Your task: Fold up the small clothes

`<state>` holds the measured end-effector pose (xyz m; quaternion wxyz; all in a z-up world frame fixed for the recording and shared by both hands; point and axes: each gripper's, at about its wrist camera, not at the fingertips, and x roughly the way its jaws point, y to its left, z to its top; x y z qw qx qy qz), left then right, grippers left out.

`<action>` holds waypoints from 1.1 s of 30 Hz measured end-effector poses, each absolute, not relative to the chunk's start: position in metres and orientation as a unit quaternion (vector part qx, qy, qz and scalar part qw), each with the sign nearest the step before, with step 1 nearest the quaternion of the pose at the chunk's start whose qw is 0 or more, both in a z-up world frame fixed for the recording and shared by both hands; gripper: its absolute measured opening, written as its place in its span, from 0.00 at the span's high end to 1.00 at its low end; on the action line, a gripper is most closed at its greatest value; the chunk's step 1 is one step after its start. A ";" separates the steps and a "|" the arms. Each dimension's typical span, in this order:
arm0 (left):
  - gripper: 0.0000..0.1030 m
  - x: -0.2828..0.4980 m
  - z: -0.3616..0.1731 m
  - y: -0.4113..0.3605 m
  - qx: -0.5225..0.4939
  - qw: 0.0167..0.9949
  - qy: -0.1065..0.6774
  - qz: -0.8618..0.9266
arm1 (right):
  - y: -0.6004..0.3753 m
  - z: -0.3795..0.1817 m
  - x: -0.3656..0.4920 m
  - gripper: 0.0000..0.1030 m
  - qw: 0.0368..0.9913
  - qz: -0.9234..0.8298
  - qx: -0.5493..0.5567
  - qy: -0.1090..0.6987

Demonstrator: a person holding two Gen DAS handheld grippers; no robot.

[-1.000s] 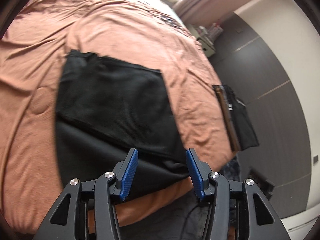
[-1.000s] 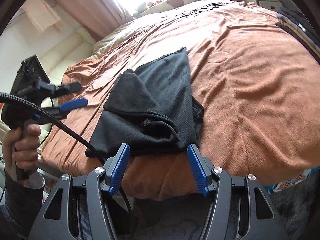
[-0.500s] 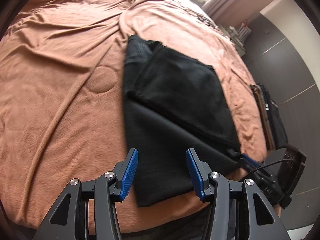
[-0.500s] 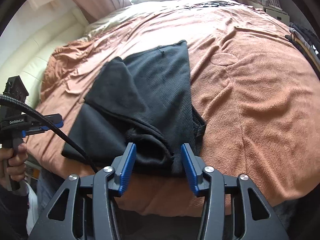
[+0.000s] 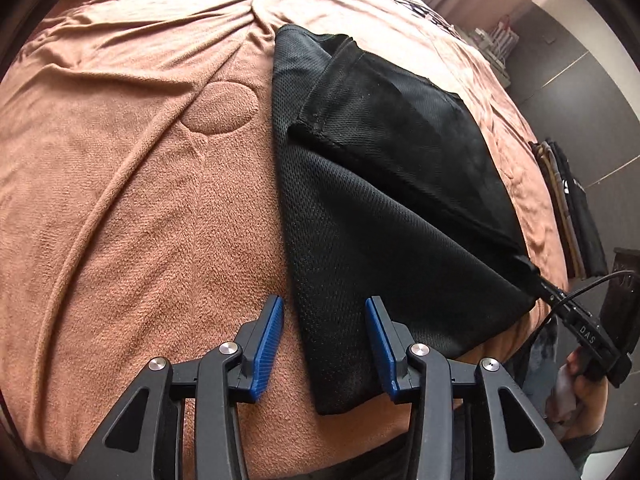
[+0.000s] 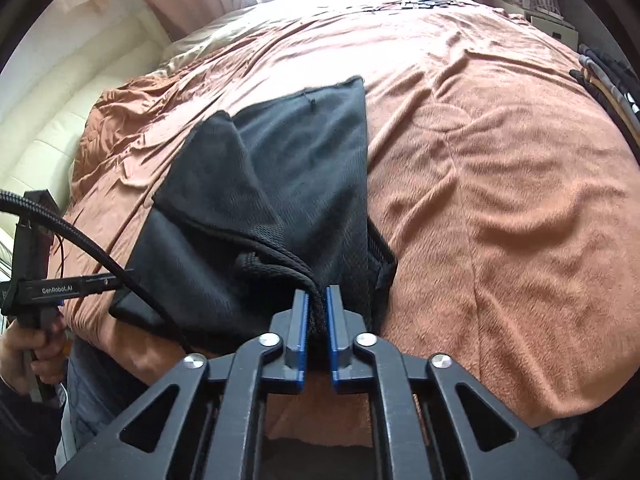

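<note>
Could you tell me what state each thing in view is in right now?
Black mesh garment: partly folded, lying flat on the bed.
Left claw: open, straddling the garment's near corner.
Right claw: shut on the garment's edge.
Brown blanket: spread out, wrinkled.

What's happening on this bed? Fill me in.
A person is folding a black mesh garment on a bed with a brown blanket, holding a gripper in each hand. The right gripper has its fingers shut on the garment's near bunched edge. The left gripper is open, its fingers either side of the garment's other near corner, not yet gripping. The garment is partly folded, one layer lying over another.
</note>
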<state>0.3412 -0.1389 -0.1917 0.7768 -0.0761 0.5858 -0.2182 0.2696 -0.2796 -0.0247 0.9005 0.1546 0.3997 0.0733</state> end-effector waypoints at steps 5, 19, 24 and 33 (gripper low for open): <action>0.57 0.341 -0.185 -0.143 -0.070 0.778 0.584 -0.221 | -0.293 -0.024 0.257 0.98 0.908 0.052 0.171 0.379; 0.60 0.344 -0.195 -0.149 -0.059 0.789 0.576 -0.205 | -0.295 -0.025 0.245 0.75 0.897 0.037 0.155 0.413; 0.61 0.346 -0.187 -0.138 -0.092 0.786 0.571 -0.217 | -0.287 -0.006 0.247 0.48 0.904 0.028 0.132 0.405; 0.61 0.363 -0.185 -0.127 -0.140 0.790 0.553 -0.225 | -0.230 0.011 0.284 0.41 0.901 0.069 0.025 0.428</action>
